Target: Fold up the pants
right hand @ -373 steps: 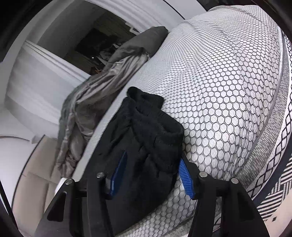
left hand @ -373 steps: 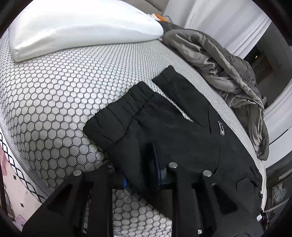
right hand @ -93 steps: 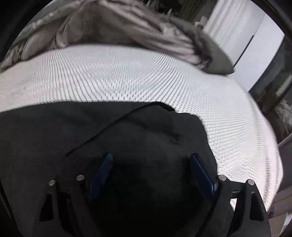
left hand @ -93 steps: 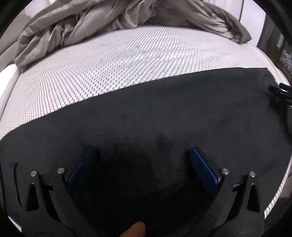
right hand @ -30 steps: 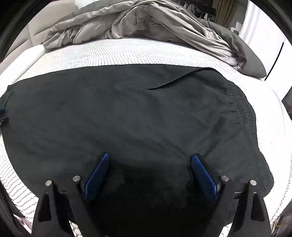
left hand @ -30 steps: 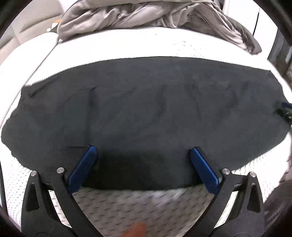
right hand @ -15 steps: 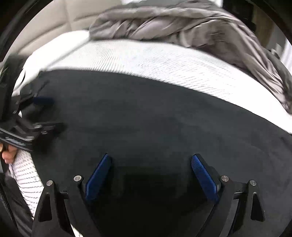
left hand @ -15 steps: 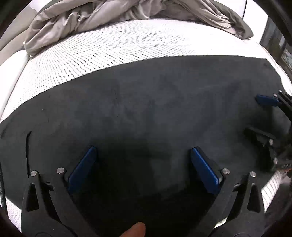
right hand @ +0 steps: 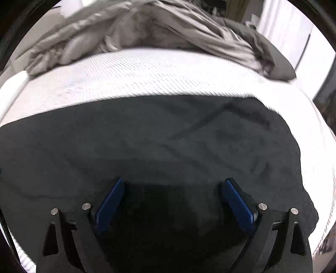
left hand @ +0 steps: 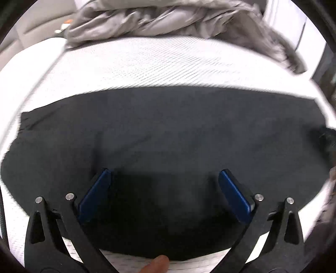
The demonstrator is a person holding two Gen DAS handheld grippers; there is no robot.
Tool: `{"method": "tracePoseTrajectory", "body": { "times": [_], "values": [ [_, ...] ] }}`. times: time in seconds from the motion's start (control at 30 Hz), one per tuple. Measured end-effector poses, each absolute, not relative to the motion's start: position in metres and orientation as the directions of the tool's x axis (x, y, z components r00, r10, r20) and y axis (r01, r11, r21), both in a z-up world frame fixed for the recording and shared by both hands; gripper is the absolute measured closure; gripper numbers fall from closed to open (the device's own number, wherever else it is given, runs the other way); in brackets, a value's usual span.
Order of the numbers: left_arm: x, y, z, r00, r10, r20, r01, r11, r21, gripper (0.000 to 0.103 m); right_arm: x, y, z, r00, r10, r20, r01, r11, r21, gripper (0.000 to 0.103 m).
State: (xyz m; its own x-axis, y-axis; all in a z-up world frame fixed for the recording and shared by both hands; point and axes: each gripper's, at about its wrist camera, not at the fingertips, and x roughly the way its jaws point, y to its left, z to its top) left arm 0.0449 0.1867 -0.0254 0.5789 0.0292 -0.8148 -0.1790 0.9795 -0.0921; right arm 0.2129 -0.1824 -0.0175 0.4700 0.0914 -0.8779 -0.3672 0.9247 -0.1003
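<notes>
blurred grey duvet (left hand: pixel 168 19); pants (right hand: pixel 147 147) cut off left.

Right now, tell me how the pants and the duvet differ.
The pants are black; the duvet is grey. The pants lie spread flat across the near mattress; the duvet is bunched in a heap at the far side. Both rest on the mattress, apart.

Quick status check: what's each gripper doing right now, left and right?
Left gripper: open, jaws spread wide over the black pants, holding nothing.
Right gripper: open, jaws spread wide over the pants, holding nothing.
</notes>
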Motion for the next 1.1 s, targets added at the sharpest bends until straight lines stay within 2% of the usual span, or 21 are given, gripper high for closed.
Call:
{"method": "tracePoseTrajectory", "body": {
  "times": [0.03, 0.13, 0.23, 0.3, 0.43, 0.53, 0.6, 0.67, 0.73, 0.87, 0.97, 1.03, 1.1],
  "values": [
    [0.055, 0.181, -0.020, 0.592, 0.007, -0.806, -0.163, 0.981, -0.110, 0.001, 0.211, -0.169, -0.016, 0.462, 0.124, -0.878, -0.406, 0.910, -0.085, 0.006],
    [0.091, 0.152, -0.014, 0.599, 0.033, -0.800, -0.135, 0.989, -0.060, 0.001, 0.198, -0.112, -0.025, 0.399, 0.180, -0.899, -0.513, 0.857, -0.056, 0.006],
    [0.130, 0.124, -0.039, 0.515, 0.022, -0.857, -0.128, 0.990, -0.052, 0.001, 0.194, -0.067, -0.041, 0.355, 0.197, -0.914, -0.583, 0.810, -0.052, 0.006],
    [0.144, 0.119, -0.050, 0.480, 0.088, -0.873, -0.152, 0.988, 0.016, 0.000, 0.190, -0.051, -0.048, 0.362, 0.170, -0.917, -0.611, 0.786, -0.096, 0.006],
    [0.133, 0.137, -0.046, 0.491, 0.141, -0.860, -0.177, 0.982, 0.060, 0.000, 0.197, -0.073, -0.051, 0.400, 0.123, -0.908, -0.577, 0.804, -0.145, 0.006],
    [0.108, 0.170, -0.045, 0.501, 0.150, -0.853, -0.215, 0.976, 0.045, 0.000, 0.213, -0.113, -0.051, 0.430, 0.050, -0.901, -0.478, 0.859, -0.181, 0.006],
    [0.093, 0.196, -0.042, 0.490, 0.201, -0.848, -0.277, 0.958, 0.067, 0.000, 0.221, -0.142, -0.052, 0.441, 0.007, -0.897, -0.420, 0.885, -0.200, 0.006],
    [0.080, 0.211, -0.040, 0.499, 0.166, -0.850, -0.316, 0.949, 0.000, 0.000, 0.228, -0.159, -0.050, 0.441, -0.013, -0.898, -0.376, 0.905, -0.198, 0.006],
    [0.079, 0.209, -0.032, 0.507, 0.162, -0.846, -0.330, 0.944, -0.017, 0.001, 0.224, -0.164, -0.045, 0.439, -0.001, -0.898, -0.364, 0.914, -0.179, 0.006],
    [0.109, 0.197, -0.013, 0.578, 0.131, -0.805, -0.290, 0.955, -0.053, 0.001, 0.212, -0.138, -0.033, 0.456, 0.078, -0.887, -0.445, 0.883, -0.151, 0.006],
    [0.150, 0.181, -0.017, 0.565, 0.124, -0.816, -0.262, 0.964, -0.035, 0.001, 0.199, -0.109, -0.036, 0.437, 0.124, -0.891, -0.525, 0.839, -0.141, 0.006],
    [0.192, 0.180, -0.029, 0.514, 0.153, -0.844, -0.252, 0.968, 0.022, 0.006, 0.192, -0.095, -0.044, 0.423, 0.127, -0.897, -0.570, 0.807, -0.154, 0.006],
    [0.207, 0.178, -0.047, 0.465, 0.225, -0.856, -0.263, 0.958, 0.109, 0.007, 0.190, -0.090, -0.049, 0.431, 0.116, -0.895, -0.583, 0.793, -0.178, 0.006]
  ]
}}
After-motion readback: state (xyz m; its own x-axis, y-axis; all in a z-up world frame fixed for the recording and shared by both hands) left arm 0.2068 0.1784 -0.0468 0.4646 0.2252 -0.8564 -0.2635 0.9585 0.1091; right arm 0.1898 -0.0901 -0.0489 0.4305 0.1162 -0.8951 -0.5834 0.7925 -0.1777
